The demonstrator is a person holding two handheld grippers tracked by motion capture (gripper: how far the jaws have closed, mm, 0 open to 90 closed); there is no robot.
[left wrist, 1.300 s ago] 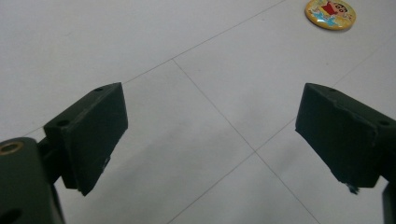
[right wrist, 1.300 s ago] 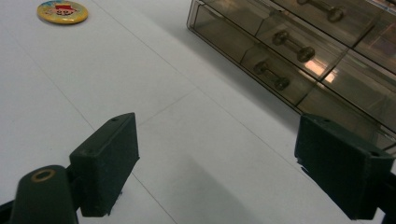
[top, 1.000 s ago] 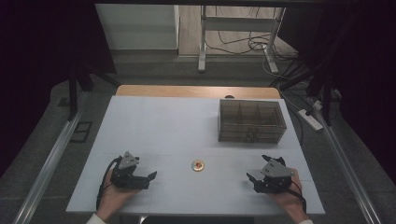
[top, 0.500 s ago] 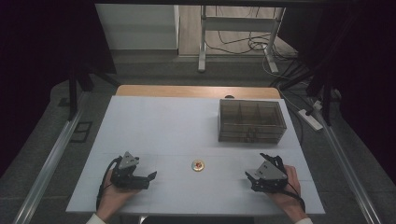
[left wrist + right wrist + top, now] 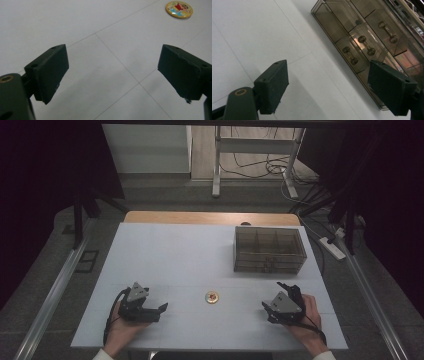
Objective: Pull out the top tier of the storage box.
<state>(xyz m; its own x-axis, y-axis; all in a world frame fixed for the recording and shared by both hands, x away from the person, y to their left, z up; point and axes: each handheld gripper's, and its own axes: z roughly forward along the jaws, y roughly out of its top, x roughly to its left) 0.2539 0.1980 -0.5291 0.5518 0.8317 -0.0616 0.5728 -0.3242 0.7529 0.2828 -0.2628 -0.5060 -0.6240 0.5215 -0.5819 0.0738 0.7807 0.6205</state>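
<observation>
Both grippers, left and right, sit on the table with jaws spread wide, badge lying between them.

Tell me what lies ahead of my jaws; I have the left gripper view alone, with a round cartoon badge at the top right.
Observer: In the high view the badge lies on the white table between the left gripper and the right gripper, untouched by either.
Operator: Say what else is on the table.
Observer: A smoky clear box with compartments stands at the far right side.
Operator: Report what is on its front.
Observer: The right gripper view shows three gold dumbbell-shaped handles on its drawer fronts.
Operator: Give the right gripper's state.
Observer: Its jaws stand wide apart and hold nothing.
</observation>
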